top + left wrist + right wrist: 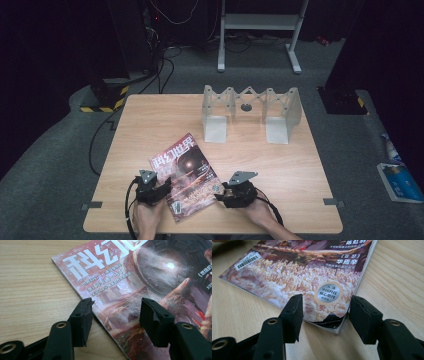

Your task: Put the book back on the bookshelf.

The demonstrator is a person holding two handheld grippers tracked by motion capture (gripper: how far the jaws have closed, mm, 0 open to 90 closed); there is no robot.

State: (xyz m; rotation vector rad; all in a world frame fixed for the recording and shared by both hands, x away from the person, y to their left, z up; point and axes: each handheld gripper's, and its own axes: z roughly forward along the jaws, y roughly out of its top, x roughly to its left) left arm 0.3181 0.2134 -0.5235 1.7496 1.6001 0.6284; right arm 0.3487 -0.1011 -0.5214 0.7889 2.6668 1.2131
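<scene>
Room: dark around you, grey carpet underfoot, cables trailing off at the far left, a white frame stand (pixel 260 30) behind the table.
Surface: your light wooden table (pixel 280 165) with a plain grain, seen from above.
Far edge: a grey folding rack (pixel 251 112) stands upright on two block feet, well apart from your hands.
Floor at your right: a blue packet (pixel 400 181) lies on the carpet beside the table.
Magazine: the magazine (pixel 186 175) lies flat on the near half of the table, turned at an angle, its reddish cover with large white characters facing up.
Left gripper: your left gripper (pixel 151 191) sits at the magazine's left long edge, near its lower end.
Left jaws: apart, not clamped. In the left gripper view one jaw stands over bare wood just beside the spine edge and the other over the cover (pixel 140 282); neither presses on it.
Right gripper: your right gripper (pixel 235 194) sits at the magazine's near right corner.
Right jaws: spread and loose. In the right gripper view the worn, curled corner of the magazine (pixel 322 277) lies between them, with a round silver sticker (pixel 328 293) just above; one jaw is over the cover's bottom edge, the other just off the side edge, over wood.
Hold: neither gripper has the magazine; it rests on the table alone.
</scene>
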